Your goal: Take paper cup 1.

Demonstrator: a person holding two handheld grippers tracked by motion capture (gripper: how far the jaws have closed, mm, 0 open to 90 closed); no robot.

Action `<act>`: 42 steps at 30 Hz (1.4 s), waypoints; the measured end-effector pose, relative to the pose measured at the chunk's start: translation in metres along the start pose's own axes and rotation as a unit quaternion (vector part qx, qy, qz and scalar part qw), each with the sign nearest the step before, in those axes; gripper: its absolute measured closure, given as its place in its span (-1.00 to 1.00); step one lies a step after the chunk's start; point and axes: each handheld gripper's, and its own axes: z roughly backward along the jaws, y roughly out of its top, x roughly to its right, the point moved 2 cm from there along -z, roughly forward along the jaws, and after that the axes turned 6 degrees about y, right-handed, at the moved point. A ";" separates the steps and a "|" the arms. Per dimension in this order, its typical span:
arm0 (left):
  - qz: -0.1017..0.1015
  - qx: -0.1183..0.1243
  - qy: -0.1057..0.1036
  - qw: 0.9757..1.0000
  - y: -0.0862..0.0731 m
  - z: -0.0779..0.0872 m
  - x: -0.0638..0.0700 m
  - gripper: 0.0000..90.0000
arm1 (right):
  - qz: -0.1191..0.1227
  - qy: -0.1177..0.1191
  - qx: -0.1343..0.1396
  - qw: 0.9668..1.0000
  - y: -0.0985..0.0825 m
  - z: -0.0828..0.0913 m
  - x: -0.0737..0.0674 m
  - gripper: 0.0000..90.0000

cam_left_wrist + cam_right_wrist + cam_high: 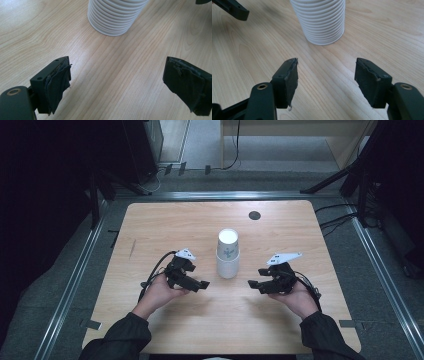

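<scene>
A stack of white paper cups (228, 254) stands upside down near the middle of the wooden table (200, 225), with a small green print on the top cup. My left gripper (199, 284) lies low to the stack's left, pointing at its base, jaws open and empty. My right gripper (254, 283) mirrors it on the stack's right, also open and empty. In the left gripper view the ribbed stack (115, 15) sits ahead of the open gripper (117, 72). In the right gripper view the stack (322, 20) stands just beyond the open gripper (327, 67), and a jaw of the left gripper (233, 10) shows at the top left.
A small dark round cap (254, 215) sits in the table top toward the back. Metal rails (75, 280) run along the floor on both sides. Dark stands and cables (345, 220) lie off the back right corner.
</scene>
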 end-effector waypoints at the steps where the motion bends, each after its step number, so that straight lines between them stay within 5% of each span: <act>1: -0.004 0.000 0.000 1.000 0.000 0.000 0.000 -0.83 | 0.000 0.002 -0.004 1.000 0.000 0.000 0.000 -0.18; 8: -0.033 -0.004 -0.005 0.999 0.001 0.001 0.000 -0.82 | 0.043 0.001 -0.034 0.999 -0.002 0.004 0.000 -0.19; 16: -0.030 -0.001 -0.002 1.000 0.000 0.003 -0.002 -0.71 | 0.059 0.004 -0.033 0.998 0.004 0.008 0.002 -0.27; 37: -0.038 -0.003 -0.005 0.999 -0.004 0.007 -0.006 -0.69 | 0.109 0.024 -0.056 0.992 0.069 0.037 0.012 -0.35; 42: -0.035 -0.001 -0.006 0.999 -0.004 0.009 -0.007 -0.69 | 0.125 0.032 -0.079 0.988 0.089 0.036 0.011 -0.37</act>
